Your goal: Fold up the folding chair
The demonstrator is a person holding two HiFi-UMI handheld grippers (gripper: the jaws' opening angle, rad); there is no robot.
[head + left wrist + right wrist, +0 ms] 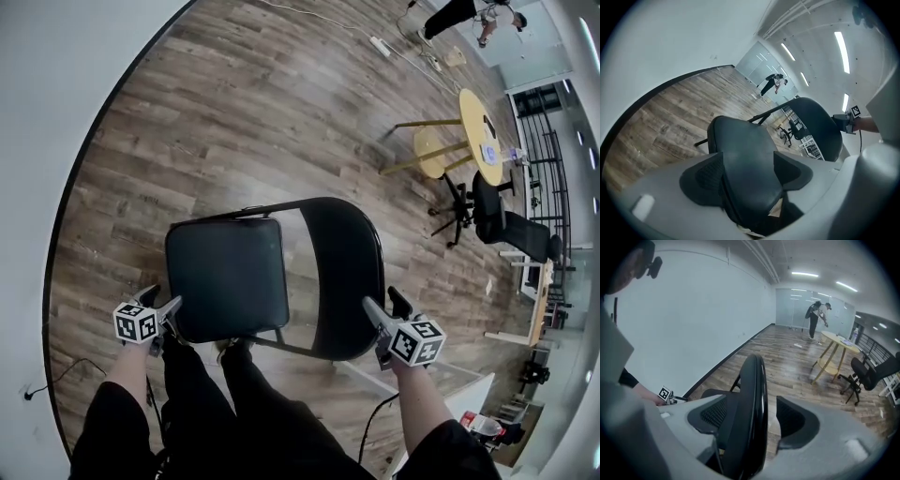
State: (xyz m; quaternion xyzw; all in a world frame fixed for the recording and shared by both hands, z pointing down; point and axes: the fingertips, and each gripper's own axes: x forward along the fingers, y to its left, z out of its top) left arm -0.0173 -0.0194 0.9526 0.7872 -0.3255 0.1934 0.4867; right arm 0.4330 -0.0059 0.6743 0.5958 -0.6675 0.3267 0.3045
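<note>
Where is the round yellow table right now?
In the head view the round yellow table stands at the upper right, beyond the folding chair and right beside a black office chair.

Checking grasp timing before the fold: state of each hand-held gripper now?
Left hand-held gripper: open, chair seat between its jaws, not clamped.
Right hand-held gripper: open, chair backrest between its jaws, gap showing.

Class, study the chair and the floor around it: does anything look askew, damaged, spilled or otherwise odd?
Nothing stands out. The folding chair stands upright and unfolded on the wood floor, no damage visible. Its seat edge sits between the open jaws of the left gripper, its backrest rim between those of the right gripper.
</note>
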